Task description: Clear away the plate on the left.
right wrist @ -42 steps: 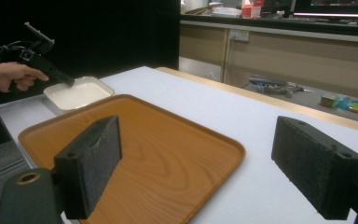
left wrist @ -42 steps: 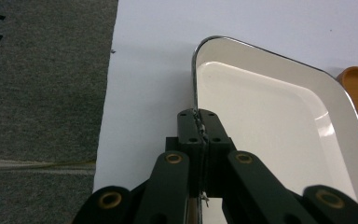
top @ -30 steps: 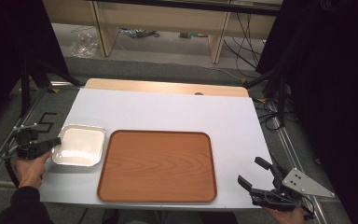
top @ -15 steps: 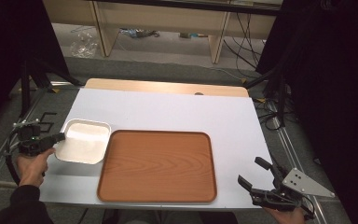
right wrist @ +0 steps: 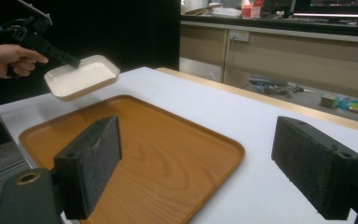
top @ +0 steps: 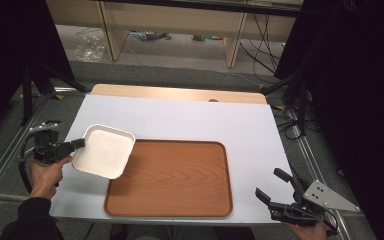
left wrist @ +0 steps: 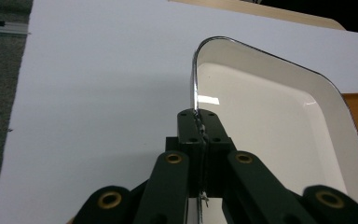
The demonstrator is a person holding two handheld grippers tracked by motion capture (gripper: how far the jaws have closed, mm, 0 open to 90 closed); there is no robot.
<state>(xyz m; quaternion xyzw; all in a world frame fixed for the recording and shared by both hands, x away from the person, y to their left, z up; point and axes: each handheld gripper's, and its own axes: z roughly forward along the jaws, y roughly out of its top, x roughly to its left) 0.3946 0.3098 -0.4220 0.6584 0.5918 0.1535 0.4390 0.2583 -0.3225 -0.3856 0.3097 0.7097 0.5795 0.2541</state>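
L claw [top: 80, 143] w/ white dish [top: 105, 151] above wooden tray [top: 180, 180], white tabletop [top: 180, 117]

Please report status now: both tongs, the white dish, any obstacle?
Left tongs shut on rim of white rectangular dish, lifted over corner of brown wooden tray. Right tongs open, holding nothing. No obstacle.

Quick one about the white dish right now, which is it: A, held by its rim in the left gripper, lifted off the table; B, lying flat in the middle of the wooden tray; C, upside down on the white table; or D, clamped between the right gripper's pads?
A: the left gripper is shut on the rim of the white dish, and the right gripper view shows it hanging clear above the wooden tray.
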